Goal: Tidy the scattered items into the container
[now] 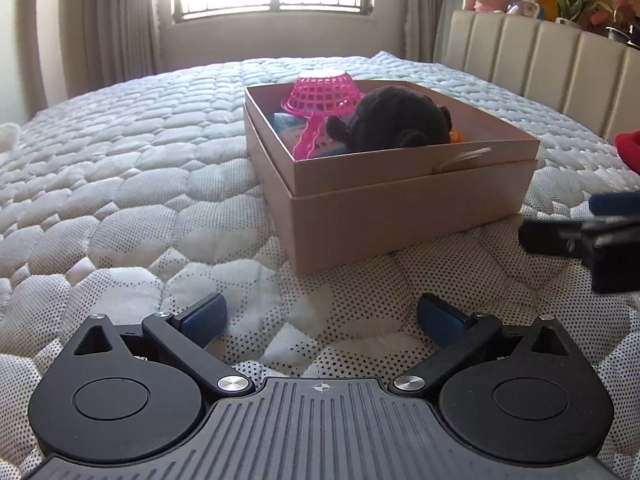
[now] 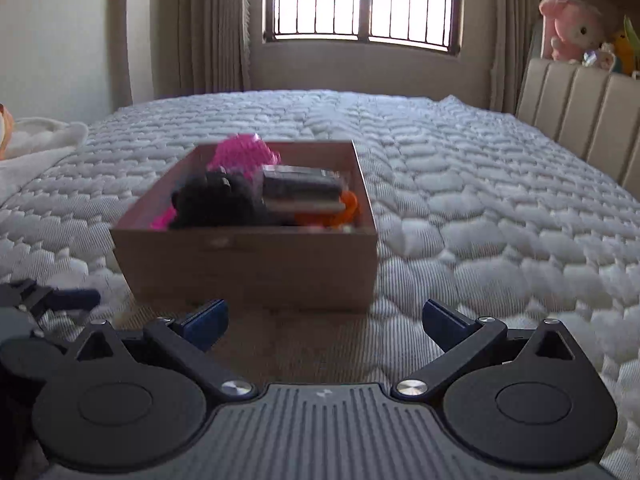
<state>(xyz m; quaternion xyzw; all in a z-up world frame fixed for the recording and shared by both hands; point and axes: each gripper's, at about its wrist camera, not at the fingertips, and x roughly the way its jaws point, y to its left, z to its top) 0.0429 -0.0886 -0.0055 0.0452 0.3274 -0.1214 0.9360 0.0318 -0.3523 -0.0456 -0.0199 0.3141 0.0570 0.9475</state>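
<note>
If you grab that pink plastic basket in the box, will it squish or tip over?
The pink plastic lattice basket probably feels very light, since its walls are mostly holes. It may flex a little when squeezed, being thin plastic. It sits upside down, leaning on other things in the tan cardboard box, so it would likely tip or slide if nudged.

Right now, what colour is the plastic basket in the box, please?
Bright pink basket; clearest in the left wrist view.

A: Free room? Bare bed (image 2: 460, 208) left, right and behind the box (image 1: 400, 216), top open.
B: Blockers? Box crowded: pink basket (image 1: 322, 90), black plush (image 1: 394, 120). Headboard (image 1: 540, 68) far right, red thing (image 1: 629, 148) near it.
</note>
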